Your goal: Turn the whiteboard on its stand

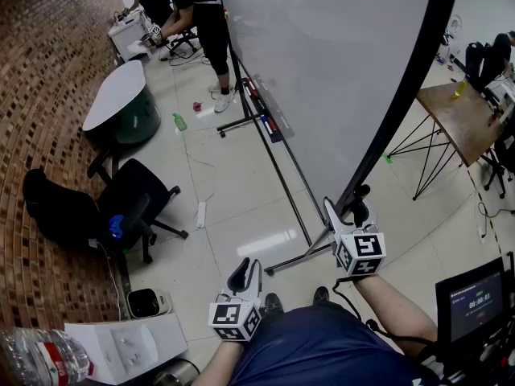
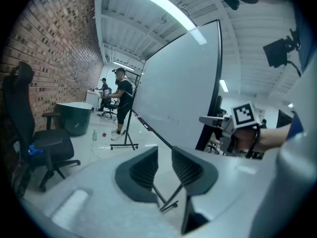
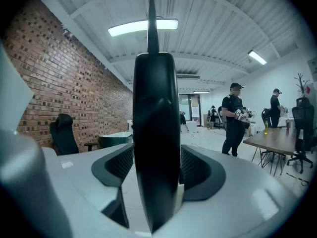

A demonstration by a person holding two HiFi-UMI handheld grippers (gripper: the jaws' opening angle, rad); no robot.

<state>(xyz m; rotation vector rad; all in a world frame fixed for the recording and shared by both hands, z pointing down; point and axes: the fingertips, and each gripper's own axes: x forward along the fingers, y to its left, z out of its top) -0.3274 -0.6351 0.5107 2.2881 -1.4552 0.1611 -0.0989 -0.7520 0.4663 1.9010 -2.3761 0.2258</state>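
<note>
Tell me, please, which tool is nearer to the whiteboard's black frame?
Right. The right tool has the whiteboard's black frame between its jaws; the left tool hangs apart from it.

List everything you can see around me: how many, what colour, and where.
whiteboard: one, pale grey, black frame, centre
stand: one, black, under the whiteboard
office chair: one, black, left
oval table: one, white top, green base, upper left
small bottle: one, green, floor near oval table
wooden table: one, brown, right
standing person: one, black clothes, top
water bottle: one, clear, bottom left
screen: one, dark, bottom right
left claw: one, grey and black, bottom centre, open, empty
right claw: one, grey and black, jaws wide astride whiteboard's black edge
</note>
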